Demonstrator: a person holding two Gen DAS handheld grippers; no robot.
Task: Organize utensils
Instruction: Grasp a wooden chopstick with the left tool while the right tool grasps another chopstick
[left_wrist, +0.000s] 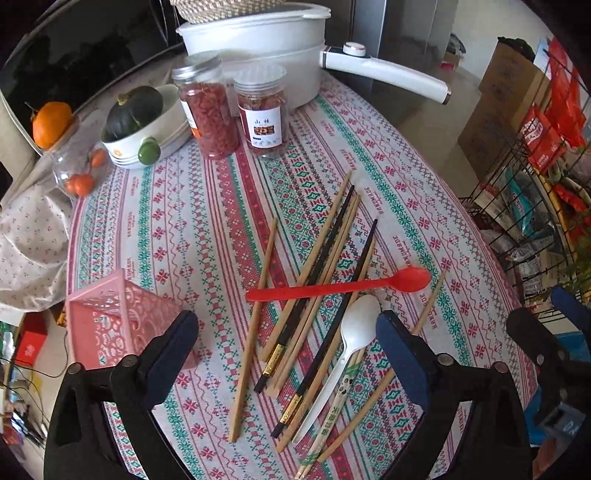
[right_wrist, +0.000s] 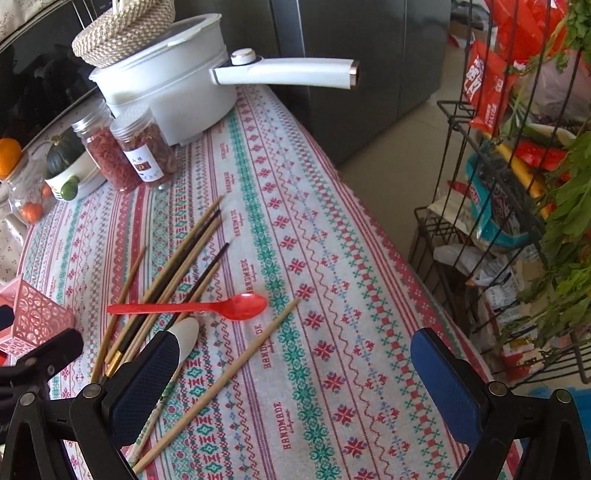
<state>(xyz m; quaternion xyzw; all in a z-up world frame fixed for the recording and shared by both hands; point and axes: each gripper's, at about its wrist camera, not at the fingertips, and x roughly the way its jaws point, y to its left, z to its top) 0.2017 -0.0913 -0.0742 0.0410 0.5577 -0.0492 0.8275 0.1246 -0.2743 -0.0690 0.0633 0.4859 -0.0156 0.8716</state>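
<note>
Several wooden and black chopsticks (left_wrist: 314, 280) lie in a loose pile on the patterned tablecloth. A red plastic spoon (left_wrist: 340, 286) lies across them and a white plastic spoon (left_wrist: 347, 347) lies beside them. A pink lattice basket (left_wrist: 118, 325) lies tipped at the left. My left gripper (left_wrist: 288, 350) is open above the pile, empty. My right gripper (right_wrist: 291, 373) is open and empty over a single wooden chopstick (right_wrist: 229, 376). The red spoon (right_wrist: 207, 306), white spoon (right_wrist: 186, 338) and basket (right_wrist: 33, 317) also show in the right wrist view.
A white pot (left_wrist: 258, 40) with a long handle, two jars (left_wrist: 236, 110), a bowl with a squash (left_wrist: 140, 118) and a glass jar with oranges (left_wrist: 70, 162) stand at the table's back. A wire rack (right_wrist: 517, 203) of groceries stands right of the table edge.
</note>
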